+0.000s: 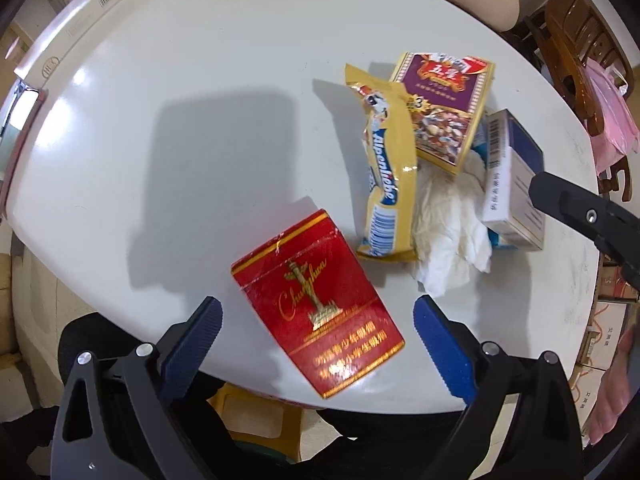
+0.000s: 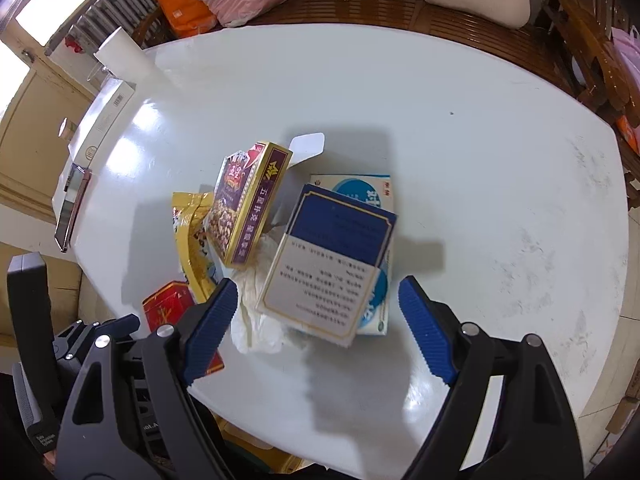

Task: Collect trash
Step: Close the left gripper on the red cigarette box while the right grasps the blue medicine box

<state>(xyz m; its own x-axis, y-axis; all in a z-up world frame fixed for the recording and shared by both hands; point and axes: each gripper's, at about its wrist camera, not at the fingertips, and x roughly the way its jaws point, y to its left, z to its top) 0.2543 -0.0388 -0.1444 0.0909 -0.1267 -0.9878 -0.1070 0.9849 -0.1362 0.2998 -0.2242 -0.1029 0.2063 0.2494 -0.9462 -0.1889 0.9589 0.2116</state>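
Trash lies heaped on a white table [image 1: 200, 128]. A red cigarette pack [image 1: 318, 308] lies between the blue pads of my open left gripper [image 1: 316, 320], near the front edge. Beyond it are a yellow Alpenliebe wrapper [image 1: 386, 168], a purple and gold box [image 1: 442, 108], a crumpled white tissue [image 1: 448, 224] and a blue and white cigarette pack [image 1: 514, 184]. My right gripper [image 2: 318, 312] is open around the blue and white pack [image 2: 332, 264], which lies on a light blue box [image 2: 352, 190]. The right gripper also shows at the right of the left wrist view [image 1: 588, 216].
A long white carton [image 2: 102, 120] and a phone [image 2: 74, 208] lie at the table's left edge. A wooden bench [image 2: 384, 4] with bags and a cushion stands behind. A yellow stool [image 1: 256, 420] sits below the front edge.
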